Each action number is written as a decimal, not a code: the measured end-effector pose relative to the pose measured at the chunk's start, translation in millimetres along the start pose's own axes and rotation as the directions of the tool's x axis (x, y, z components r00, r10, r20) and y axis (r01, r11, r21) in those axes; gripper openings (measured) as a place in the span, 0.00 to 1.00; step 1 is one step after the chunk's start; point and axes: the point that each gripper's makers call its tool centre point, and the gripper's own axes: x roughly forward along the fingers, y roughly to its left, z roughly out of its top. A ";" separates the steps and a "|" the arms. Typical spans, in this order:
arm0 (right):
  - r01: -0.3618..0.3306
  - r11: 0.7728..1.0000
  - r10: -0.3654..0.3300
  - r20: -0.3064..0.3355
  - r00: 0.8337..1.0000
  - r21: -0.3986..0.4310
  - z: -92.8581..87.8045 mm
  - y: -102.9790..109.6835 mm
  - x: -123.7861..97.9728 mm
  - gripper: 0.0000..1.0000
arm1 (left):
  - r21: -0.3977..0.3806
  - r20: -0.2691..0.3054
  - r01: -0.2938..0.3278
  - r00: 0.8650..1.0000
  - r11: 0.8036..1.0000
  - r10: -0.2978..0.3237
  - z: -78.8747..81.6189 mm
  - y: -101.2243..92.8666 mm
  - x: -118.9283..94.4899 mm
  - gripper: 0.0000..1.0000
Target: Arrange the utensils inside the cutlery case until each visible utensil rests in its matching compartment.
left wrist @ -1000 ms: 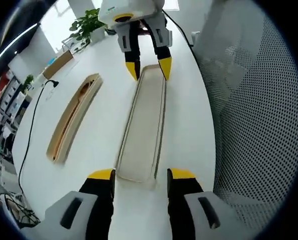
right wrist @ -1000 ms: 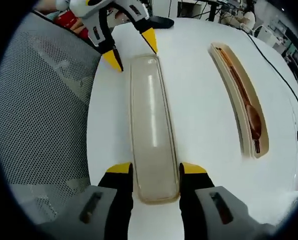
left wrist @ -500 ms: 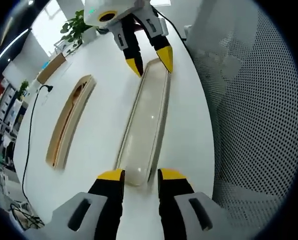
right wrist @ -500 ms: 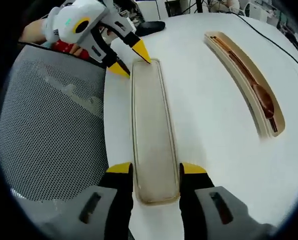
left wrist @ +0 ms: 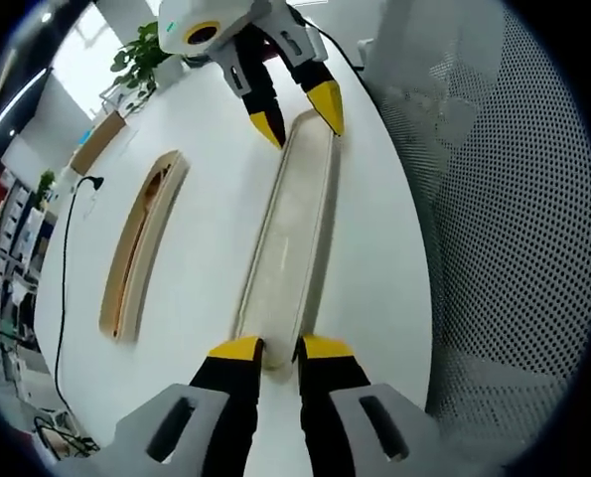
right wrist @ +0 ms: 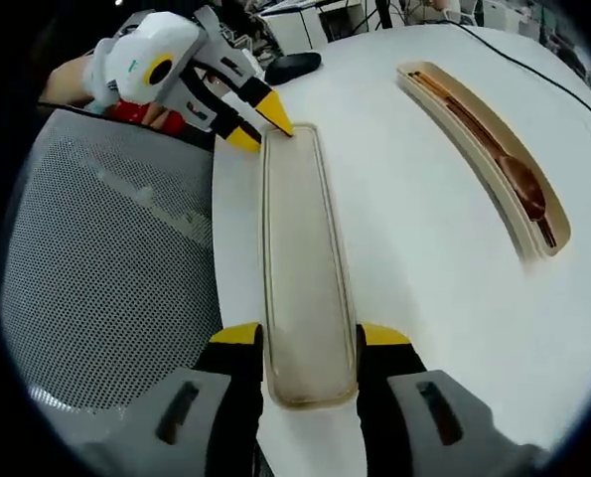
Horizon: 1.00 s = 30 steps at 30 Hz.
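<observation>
Jaws of the left gripper [left wrist: 272, 348] pinch one end of the long translucent lid [left wrist: 290, 238] on the white table [left wrist: 206, 199]. Right gripper [right wrist: 310, 336] jaws stand apart, straddling the lid's opposite end, contact unclear. Cutlery case [right wrist: 486, 149] holding a brown spoon [right wrist: 518, 182] lies well apart, alongside. Mesh chair [right wrist: 106, 268] sits beside the table.

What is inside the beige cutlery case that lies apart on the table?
Inside the beige cutlery case lie brown wooden utensils: a spoon bowl shows near one end, with long thin handles beside it. How many pieces there are, the case wall hides.
</observation>
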 end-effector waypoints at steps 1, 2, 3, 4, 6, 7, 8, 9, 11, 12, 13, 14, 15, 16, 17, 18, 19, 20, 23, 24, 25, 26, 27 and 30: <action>-0.001 1.000 0.001 0.004 1.000 0.000 0.1 0.3 0.1 0.35 | -0.001 -0.002 0.001 1.000 1.000 -0.001 0.3 0.1 -0.3 0.13; -0.002 1.000 0.002 0.010 1.000 -0.005 -0.3 0.5 -0.1 0.35 | 0.001 -0.003 0.002 1.000 1.000 -0.002 0.4 -0.2 -0.4 0.13; -0.002 1.000 0.002 0.019 1.000 -0.013 -0.5 0.8 -0.2 0.35 | 0.009 -0.002 0.004 1.000 1.000 -0.004 0.8 -0.7 -0.6 0.12; -0.003 1.000 0.004 0.031 1.000 -0.022 -1.3 0.8 -0.5 0.35 | 0.010 -0.002 0.005 1.000 1.000 -0.005 1.1 -1.0 -0.7 0.12; -0.002 0.999 0.004 0.037 0.999 -0.037 -1.0 1.7 -0.3 0.36 | 0.012 -0.004 0.010 1.000 1.000 -0.010 1.6 -2.4 -1.4 0.12; -0.001 0.999 0.002 0.032 0.999 -0.042 -0.7 2.2 0.0 0.36 | 0.010 -0.006 0.011 1.000 1.000 -0.011 1.9 -2.7 -1.3 0.12; 0.004 0.999 -0.003 0.020 1.000 -0.054 -0.6 2.5 0.5 0.36 | 0.010 -0.007 0.011 1.000 1.000 -0.011 2.1 -2.7 -1.5 0.11; 0.008 0.998 -0.007 0.011 1.000 -0.065 -0.7 2.7 0.8 0.36 | 0.009 -0.007 0.011 1.000 1.000 -0.011 2.3 -2.6 -1.9 0.11; 0.016 0.995 -0.017 -0.018 1.000 -0.101 -2.0 2.7 1.3 0.36 | 0.006 -0.007 0.012 1.000 1.000 -0.012 2.7 -2.0 -2.7 0.11; 0.016 0.992 -0.020 -0.037 0.999 -0.127 -3.4 2.8 1.4 0.36 | -0.003 -0.005 0.014 1.000 1.000 -0.014 3.2 -1.5 -3.6 0.10; 0.022 0.991 -0.028 -0.041 0.999 -0.135 -3.0 2.6 1.1 0.36 | -0.012 -0.004 0.017 1.000 1.000 -0.017 3.8 -1.4 -4.3 0.10; 0.026 0.990 -0.031 -0.038 0.999 -0.141 -1.0 2.6 0.0 0.36 | -0.022 -0.004 0.019 1.000 1.000 -0.019 4.2 -1.5 -4.8 0.10; 0.028 0.989 -0.033 -0.034 0.999 -0.142 0.9 2.3 -1.8 0.35 | -0.025 -0.005 0.020 1.000 0.999 -0.020 4.7 -1.4 -5.3 0.10; 0.031 0.989 -0.035 -0.026 0.999 -0.143 3.3 1.5 -4.2 0.34 | -0.029 -0.004 0.022 1.000 0.999 -0.022 5.3 -1.5 -5.6 0.10; 0.038 0.989 -0.042 -0.019 0.999 -0.144 5.4 0.5 -6.1 0.34 | -0.036 -0.006 0.025 1.000 0.999 -0.025 5.0 -1.8 -5.6 0.10; 0.044 0.987 -0.044 0.007 0.999 -0.154 11.5 -0.1 -10.0 0.33 | -0.042 -0.004 0.030 1.000 0.999 -0.030 5.6 -2.0 -5.4 0.10; 0.048 0.987 -0.046 0.017 0.999 -0.154 13.6 -0.2 -11.3 0.32 | -0.048 -0.006 0.033 0.999 0.998 -0.033 5.7 -2.4 -5.4 0.10; 0.055 0.987 -0.051 0.031 0.998 -0.152 18.0 0.1 -14.9 0.32 | -0.052 -0.008 0.037 0.999 0.998 -0.038 5.9 -2.3 -5.3 0.10; 0.097 0.969 -0.084 0.067 0.994 -0.228 30.0 -0.8 -15.6 0.36 | -0.061 -0.014 0.049 0.999 0.997 -0.050 6.2 -1.5 -5.2 0.10; 0.107 0.960 -0.091 0.076 0.993 -0.259 32.6 -0.3 -14.5 0.37 | -0.066 -0.016 0.053 0.998 0.996 -0.054 6.3 -1.2 -5.3 0.10; 0.101 0.950 -0.085 0.066 0.994 -0.296 32.6 3.7 -11.7 0.38 | -0.084 -0.018 0.058 0.998 0.995 -0.060 6.6 -0.9 -5.4 0.10; 0.102 0.942 -0.091 0.049 0.995 -0.320 32.0 5.3 -10.3 0.38 | -0.093 -0.018 0.062 0.998 0.994 -0.063 6.9 -0.3 -5.4 0.10; 0.114 0.931 -0.107 0.039 0.993 -0.346 32.8 4.6 -8.1 0.38 | -0.099 -0.016 0.065 0.998 0.993 -0.067 7.4 0.2 -5.5 0.10; 0.119 0.918 -0.125 0.009 0.992 -0.379 31.3 5.5 -3.5 0.37 | -0.117 -0.013 0.072 0.997 0.991 -0.074 8.0 1.5 -5.5 0.10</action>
